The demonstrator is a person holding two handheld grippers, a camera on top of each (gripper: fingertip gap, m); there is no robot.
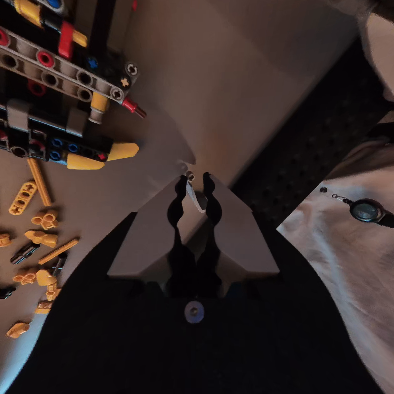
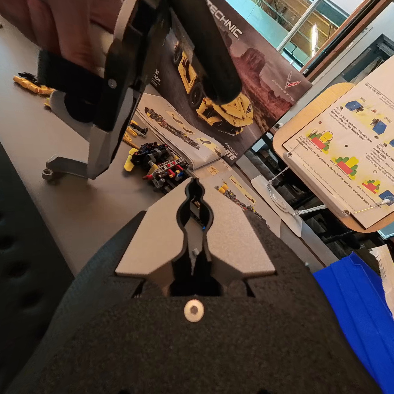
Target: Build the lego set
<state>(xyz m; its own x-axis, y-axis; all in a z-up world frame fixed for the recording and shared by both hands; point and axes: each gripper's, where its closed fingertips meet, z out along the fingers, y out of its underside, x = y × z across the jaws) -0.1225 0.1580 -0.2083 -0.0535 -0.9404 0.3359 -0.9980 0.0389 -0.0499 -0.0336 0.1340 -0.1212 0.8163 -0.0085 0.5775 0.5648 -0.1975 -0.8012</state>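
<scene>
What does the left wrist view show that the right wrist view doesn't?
Only the left wrist view: the left gripper from its own camera, with a small pale piece between its fingers, a retractable badge reel on pale fabric, and the loose yellow parts close up.
Only the right wrist view: the right gripper, the set box, the open instruction booklet, a blue bin.
Both: the partly built model on the table.

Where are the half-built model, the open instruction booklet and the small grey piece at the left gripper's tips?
half-built model (image 2: 162, 168): right wrist view, grey holed beam.
instruction booklet (image 2: 181, 132): right wrist view, open page.
small grey piece (image 1: 190, 176): left wrist view, its round end.
</scene>
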